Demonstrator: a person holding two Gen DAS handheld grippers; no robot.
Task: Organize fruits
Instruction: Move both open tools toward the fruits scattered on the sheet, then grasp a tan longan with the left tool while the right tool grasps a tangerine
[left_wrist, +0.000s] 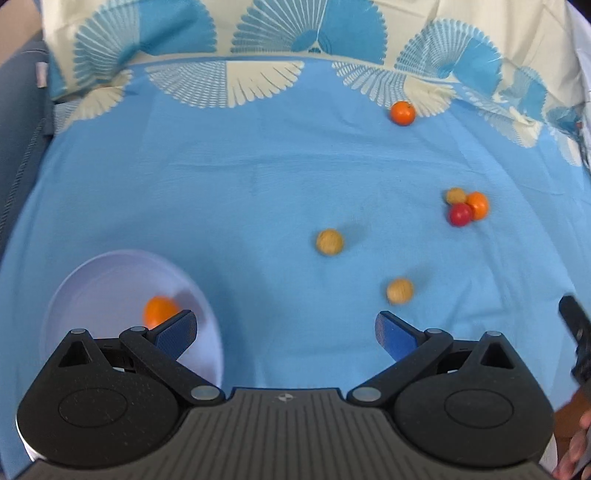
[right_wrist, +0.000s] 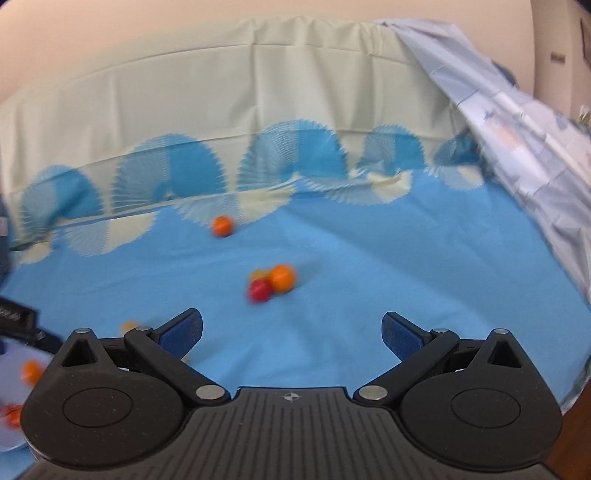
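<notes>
Fruit (left_wrist: 159, 312) in plate (left_wrist: 110, 273); fruit cluster (left_wrist: 467, 206) far right.

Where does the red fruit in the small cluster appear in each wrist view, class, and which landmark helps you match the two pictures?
Left wrist view: the red fruit lies at the right, mid-height, touching an orange fruit.
Right wrist view: it lies near the centre, above the open jaws, left of that orange fruit.
Shared landmark: the lone orange fruit by the cloth's fan-patterned border.

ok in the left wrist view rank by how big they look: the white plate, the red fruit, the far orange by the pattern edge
1. white plate, by far the largest
2. far orange and red fruit look alike; the different distances leave it unsure
</notes>
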